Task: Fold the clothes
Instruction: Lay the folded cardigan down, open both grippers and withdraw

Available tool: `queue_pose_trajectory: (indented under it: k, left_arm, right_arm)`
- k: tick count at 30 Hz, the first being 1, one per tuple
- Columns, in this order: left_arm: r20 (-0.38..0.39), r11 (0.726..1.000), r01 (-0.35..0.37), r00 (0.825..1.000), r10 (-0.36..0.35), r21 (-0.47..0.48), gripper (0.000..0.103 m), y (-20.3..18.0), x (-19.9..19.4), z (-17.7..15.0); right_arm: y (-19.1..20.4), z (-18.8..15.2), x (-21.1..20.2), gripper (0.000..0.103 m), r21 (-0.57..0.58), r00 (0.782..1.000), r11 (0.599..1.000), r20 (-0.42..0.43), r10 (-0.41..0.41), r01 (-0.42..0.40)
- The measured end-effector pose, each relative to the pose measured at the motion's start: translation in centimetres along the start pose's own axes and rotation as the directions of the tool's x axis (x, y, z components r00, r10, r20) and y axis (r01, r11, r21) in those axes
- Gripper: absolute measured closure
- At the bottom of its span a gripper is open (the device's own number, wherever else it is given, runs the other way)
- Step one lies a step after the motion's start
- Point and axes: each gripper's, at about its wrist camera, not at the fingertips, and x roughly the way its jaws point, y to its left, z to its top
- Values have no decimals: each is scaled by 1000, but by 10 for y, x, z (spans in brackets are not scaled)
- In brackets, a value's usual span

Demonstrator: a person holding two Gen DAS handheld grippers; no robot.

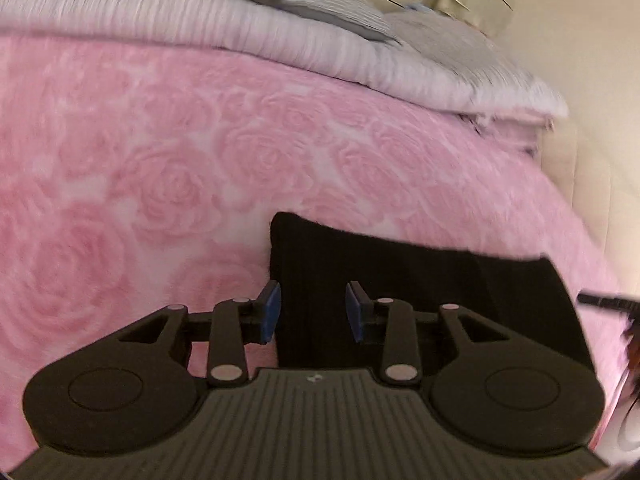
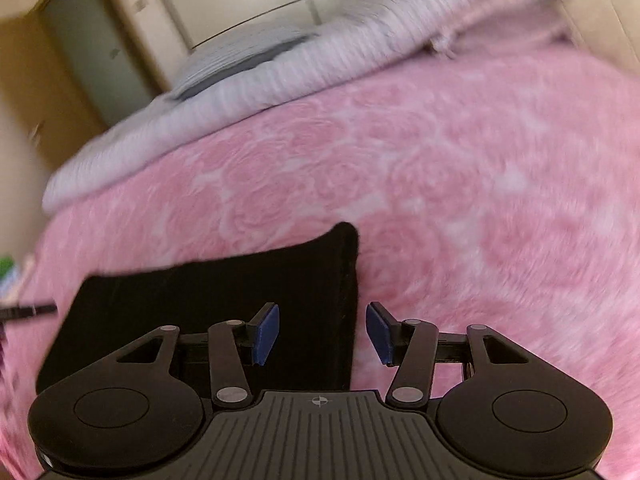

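A black, soft knitted garment (image 1: 400, 280) lies flat on the bed's pink rose-patterned fleece blanket (image 1: 160, 160), folded into a tidy rectangle with straight edges; judging by that shape, the fold looks nearly or wholly done, and at most a last smoothing or another piece remains. The left tongs (image 1: 313, 308) stand partly open and hold nothing, poised over the garment's left edge, its corner just ahead of them. The right tongs (image 2: 322, 332) stand wider apart, also empty, straddling the garment's right edge (image 2: 352, 300). Ahead of both tongs the blanket runs bare up to a ribbed pale-lilac quilt (image 1: 200, 20) and a grey striped pillow (image 1: 320, 4), leaving ample room to move.
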Motion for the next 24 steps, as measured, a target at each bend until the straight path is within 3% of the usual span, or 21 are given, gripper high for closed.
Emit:
queue_pose_trajectory:
  k: [5, 6, 7, 11, 15, 17, 22, 24]
  left_arm:
    - [12, 1000, -6, 1000, 6, -29, 77, 1, 38, 10]
    - [10, 1000, -13, 1000, 13, -10, 90, -2, 43, 10]
    - [22, 999, -31, 999, 30, 22, 97, -5, 43, 8]
    - [127, 978, -111, 988, 89, 177, 96, -21, 44, -4]
    - [82, 974, -163, 985, 151, 160, 86, -12, 58, -10]
    - [91, 977, -169, 983, 158, 130, 86, -11, 47, -6]
    - [206, 926, -311, 941, 269, 214, 88, -41, -5, -16]
    - [201, 927, -279, 952, 231, 252, 88, -59, -23, -30]
  right_arm:
    - [-21, 6, 31, 51, 97, 1000, 995, 11, 0, -1]
    - [-21, 4, 37, 56, 106, 1000, 994, 12, 0, -1]
    - [-19, 1, 41, 96, 101, 1000, 995, 21, -3, 1]
    - [-5, -8, 33, 95, 12, 992, 998, 114, -58, 57]
    - [-15, -14, 51, 88, 67, 993, 993, 69, -97, 92]
    - [-10, -12, 40, 78, 63, 987, 989, 80, -140, 135]
    - [27, -22, -20, 76, -36, 948, 970, 225, -225, 239]
    - [49, -38, -43, 76, -88, 941, 973, 284, -183, 216]
